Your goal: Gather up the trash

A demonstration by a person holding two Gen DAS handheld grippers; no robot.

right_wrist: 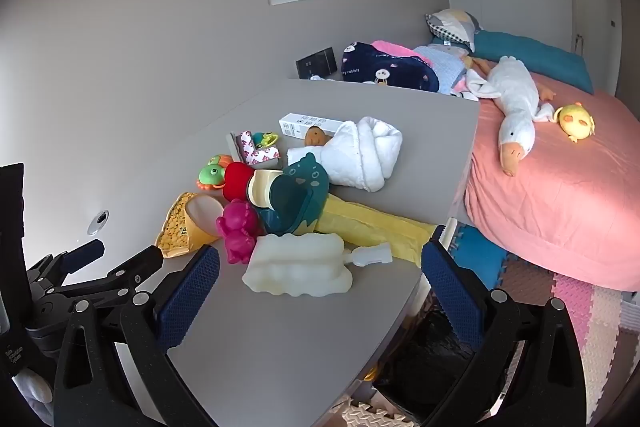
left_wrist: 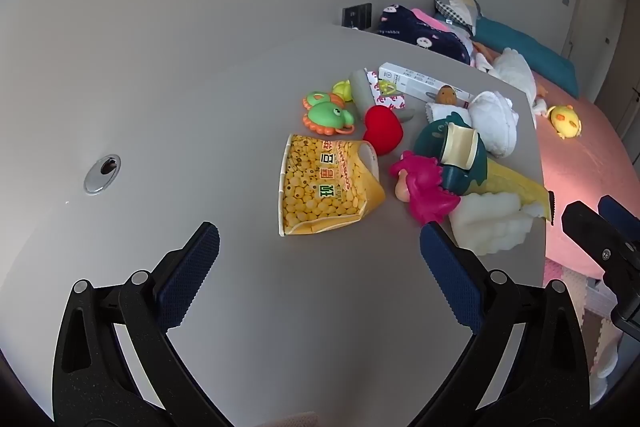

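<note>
The crumpled yellow snack bag printed with corn puffs point(left_wrist: 324, 185) lies flat on the grey tabletop point(left_wrist: 240, 307), straight ahead of the left gripper point(left_wrist: 320, 263) and just beyond its wide-apart, empty jaws; its long axis runs roughly away from them, torn mouth to the far right. The right gripper point(right_wrist: 320, 283), jaws also spread and empty, faces a cream foam block point(right_wrist: 298, 269), with the bag off to its left, so the left hand looks nearer. Toys and a white towel roll point(right_wrist: 362, 155) crowd the table; a pink bed point(right_wrist: 560, 207) stands beyond
</note>
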